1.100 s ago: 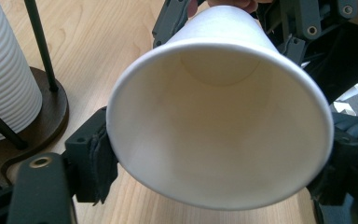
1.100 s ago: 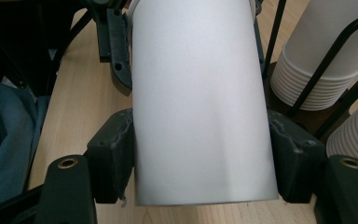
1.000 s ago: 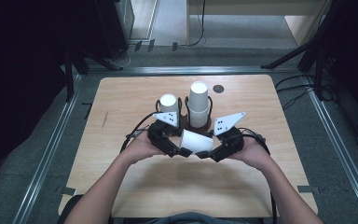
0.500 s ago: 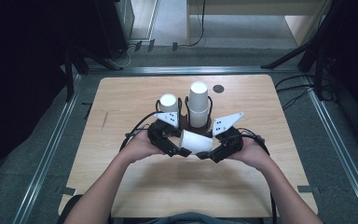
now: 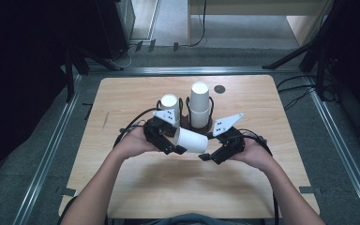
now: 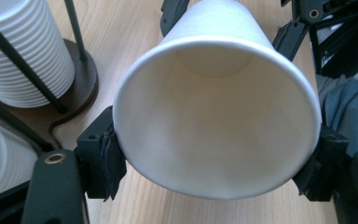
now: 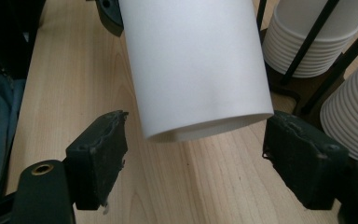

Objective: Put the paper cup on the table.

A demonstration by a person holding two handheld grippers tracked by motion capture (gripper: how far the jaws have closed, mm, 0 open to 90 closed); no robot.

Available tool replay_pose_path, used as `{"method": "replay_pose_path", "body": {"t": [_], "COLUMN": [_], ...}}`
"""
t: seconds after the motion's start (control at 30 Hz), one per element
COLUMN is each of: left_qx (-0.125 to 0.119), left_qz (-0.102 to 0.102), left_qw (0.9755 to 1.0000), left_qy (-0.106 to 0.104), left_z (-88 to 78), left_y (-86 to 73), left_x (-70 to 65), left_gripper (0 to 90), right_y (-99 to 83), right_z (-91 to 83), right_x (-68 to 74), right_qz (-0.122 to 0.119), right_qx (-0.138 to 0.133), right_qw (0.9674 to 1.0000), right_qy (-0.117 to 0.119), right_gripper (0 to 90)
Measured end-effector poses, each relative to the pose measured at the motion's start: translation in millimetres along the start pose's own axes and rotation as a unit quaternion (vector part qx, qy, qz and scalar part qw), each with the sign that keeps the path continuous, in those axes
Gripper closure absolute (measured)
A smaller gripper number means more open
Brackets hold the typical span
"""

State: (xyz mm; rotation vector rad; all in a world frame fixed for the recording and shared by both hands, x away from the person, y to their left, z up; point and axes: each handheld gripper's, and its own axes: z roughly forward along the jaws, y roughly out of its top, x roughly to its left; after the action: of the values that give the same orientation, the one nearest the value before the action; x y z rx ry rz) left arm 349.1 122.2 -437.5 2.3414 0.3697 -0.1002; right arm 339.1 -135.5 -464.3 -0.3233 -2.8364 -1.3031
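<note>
A white paper cup (image 5: 192,139) lies on its side in the air above the middle of the wooden table (image 5: 122,93), just in front of the stand holding two cup stacks (image 5: 199,105). The left gripper (image 5: 176,149) clamps its wide rim between both pads. The right gripper (image 5: 205,156) has just been opening; its jaws stand wide on either side of the cup's base, pads clear of it
</note>
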Motion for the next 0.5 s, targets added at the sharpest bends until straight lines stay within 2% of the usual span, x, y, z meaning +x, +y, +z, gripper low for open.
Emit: {"method": "replay_pose_path", "body": {"t": [0.17, 0.4, 0.5], "left_qx": [0.028, 0.068, 0.083], "left_qz": [0.011, 0.031, 0.037], "left_qw": [0.9995, 0.9971, 0.9958], "left_qy": [0.003, 0.014, 0.012], "left_z": [1.6, 6.4, 8.9], "left_y": [4.5, 11.8, 14.1], "left_x": [2.9, 3.7, 3.4], "left_gripper": [24.5, 24.5, 24.5], "right_y": [-0.3, -0.5, -0.5], "right_z": [2.6, 4.6, 5.2], "right_x": [-1.4, -1.9, -1.9], "right_qz": [0.003, 0.002, 0.000], "right_qx": [0.007, 0.014, 0.016], "right_qw": [1.0000, 0.9998, 0.9998], "right_qy": [-0.005, -0.012, -0.014], "right_gripper": [21.4, 21.3, 21.3]}}
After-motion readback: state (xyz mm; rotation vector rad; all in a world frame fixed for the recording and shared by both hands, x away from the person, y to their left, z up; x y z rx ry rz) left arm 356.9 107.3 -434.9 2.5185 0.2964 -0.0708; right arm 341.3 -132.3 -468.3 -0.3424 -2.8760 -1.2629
